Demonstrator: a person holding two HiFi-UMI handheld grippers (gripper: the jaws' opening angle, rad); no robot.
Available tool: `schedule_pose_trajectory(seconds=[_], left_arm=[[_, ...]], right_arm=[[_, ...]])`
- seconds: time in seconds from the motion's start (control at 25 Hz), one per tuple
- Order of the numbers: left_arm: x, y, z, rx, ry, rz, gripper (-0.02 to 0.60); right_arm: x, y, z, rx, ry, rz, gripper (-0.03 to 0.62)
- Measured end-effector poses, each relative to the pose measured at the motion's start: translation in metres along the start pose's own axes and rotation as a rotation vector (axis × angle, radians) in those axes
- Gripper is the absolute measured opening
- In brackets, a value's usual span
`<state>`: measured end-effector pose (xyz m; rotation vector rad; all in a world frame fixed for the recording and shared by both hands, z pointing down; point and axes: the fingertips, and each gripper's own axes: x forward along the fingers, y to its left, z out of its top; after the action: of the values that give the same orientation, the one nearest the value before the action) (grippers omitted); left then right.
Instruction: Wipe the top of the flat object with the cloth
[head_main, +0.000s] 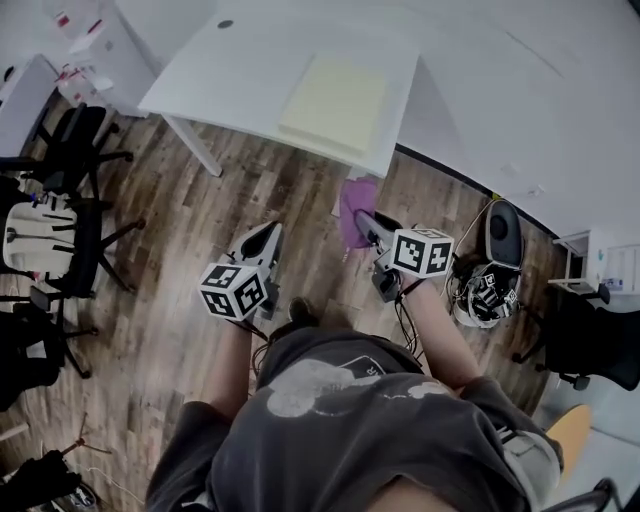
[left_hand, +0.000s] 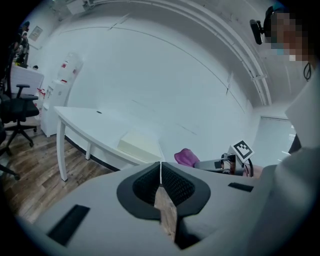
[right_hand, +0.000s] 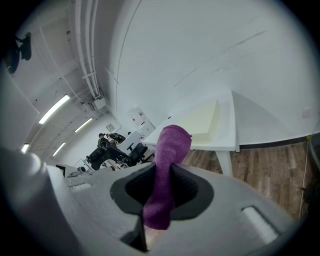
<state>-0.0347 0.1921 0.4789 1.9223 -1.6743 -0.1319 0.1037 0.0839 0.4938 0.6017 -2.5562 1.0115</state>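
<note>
A pale yellow flat slab (head_main: 333, 103) lies on the white table (head_main: 240, 70) ahead of me; it also shows in the left gripper view (left_hand: 140, 142) and the right gripper view (right_hand: 207, 120). My right gripper (head_main: 362, 222) is shut on a purple cloth (head_main: 356, 208), which stands up between its jaws (right_hand: 167, 165) and shows from the left (left_hand: 187, 157). The cloth hangs over the wood floor, short of the table's near edge. My left gripper (head_main: 270, 236) is shut with nothing in it, jaws pressed together (left_hand: 160, 172), beside the right one.
Black office chairs (head_main: 70, 150) stand at the left on the wood floor (head_main: 200, 230). A bag and cables (head_main: 490, 285) lie at the right near a black chair (head_main: 590, 340). A white cabinet (head_main: 95, 50) stands at the far left by the wall.
</note>
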Motion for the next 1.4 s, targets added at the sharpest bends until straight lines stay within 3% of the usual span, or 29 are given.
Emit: schedule_pose_trajectory(seconds=[0.4, 0.8, 1.16, 1.4], left_arm=[[0.019, 0.050, 0.010, 0.009, 0.059, -0.074, 0.011], [0.058, 0.057, 0.024, 0.044, 0.075, -0.077, 0.011], [0.107, 0.082, 0.050, 0.044, 0.103, 0.013, 0.011], [0.164, 0.097, 0.076, 0.056, 0.110, 0.032, 0.011]], right_arm=[[0.031, 0.002, -0.006, 0.042, 0.002, -0.076, 0.075], [0.047, -0.024, 0.012, 0.098, -0.024, -0.081, 0.075], [0.101, -0.049, 0.080, 0.112, -0.033, 0.034, 0.075], [0.128, -0.092, 0.131, 0.139, -0.059, 0.043, 0.075]])
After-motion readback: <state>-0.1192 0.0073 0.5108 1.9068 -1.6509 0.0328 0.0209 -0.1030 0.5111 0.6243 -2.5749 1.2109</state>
